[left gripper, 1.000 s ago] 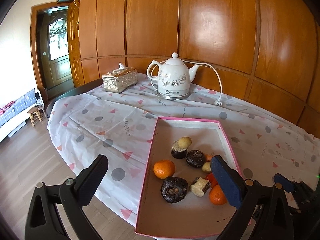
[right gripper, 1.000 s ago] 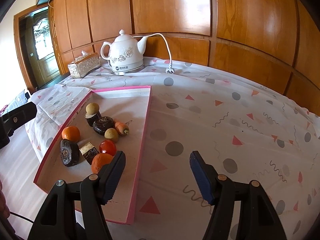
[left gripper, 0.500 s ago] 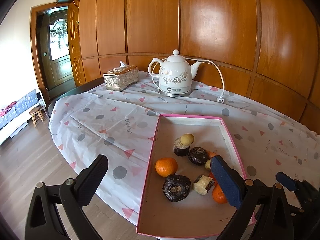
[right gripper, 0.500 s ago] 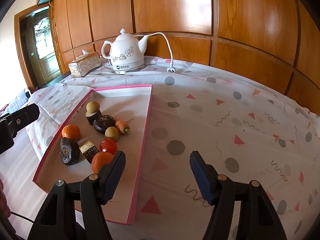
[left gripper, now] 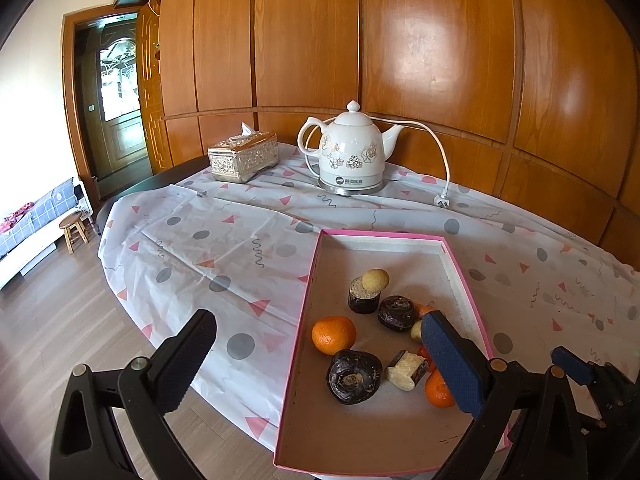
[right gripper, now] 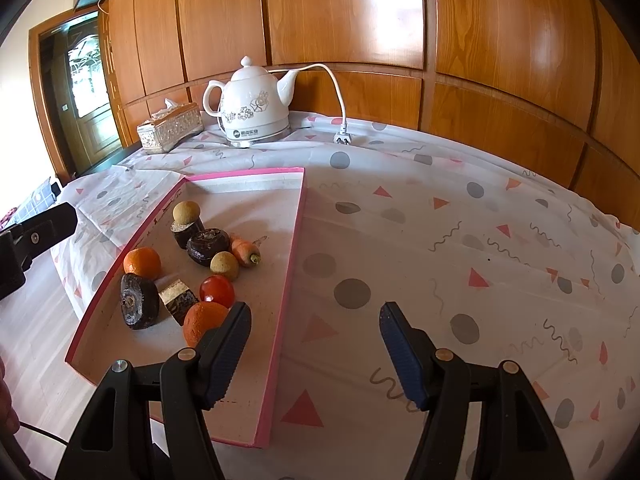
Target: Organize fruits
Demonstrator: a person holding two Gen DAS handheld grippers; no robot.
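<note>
A pink-rimmed tray (left gripper: pixel 308 292) (right gripper: pixel 294 248) lies on the table and holds several items: two oranges (left gripper: pixel 333 335) (right gripper: pixel 204 320), a red tomato (right gripper: pixel 217 290), a small carrot (right gripper: pixel 245 252), two tan round fruits (left gripper: pixel 375 279) (right gripper: pixel 225 266), dark round pieces (left gripper: pixel 354 371) (right gripper: pixel 139 306) and cut chunks (left gripper: pixel 405 364). My left gripper (left gripper: pixel 320 364) is open and empty above the tray's near left rim. My right gripper (right gripper: pixel 315 350) is open and empty, straddling the tray's right rim near the front.
A white kettle (left gripper: pixel 351 152) (right gripper: pixel 253 110) with a cord and plug (left gripper: pixel 441 201) stands at the back, beside a silver tissue box (left gripper: pixel 243 157) (right gripper: pixel 169 128). A patterned cloth (right gripper: pixel 460 248) covers the table. The table's left edge (left gripper: pixel 120 280) drops to wood floor.
Both grippers have drifted slightly forward and up; the tray and kettle sit a little lower in both views. Both stay open. Nothing on the tray moved.
</note>
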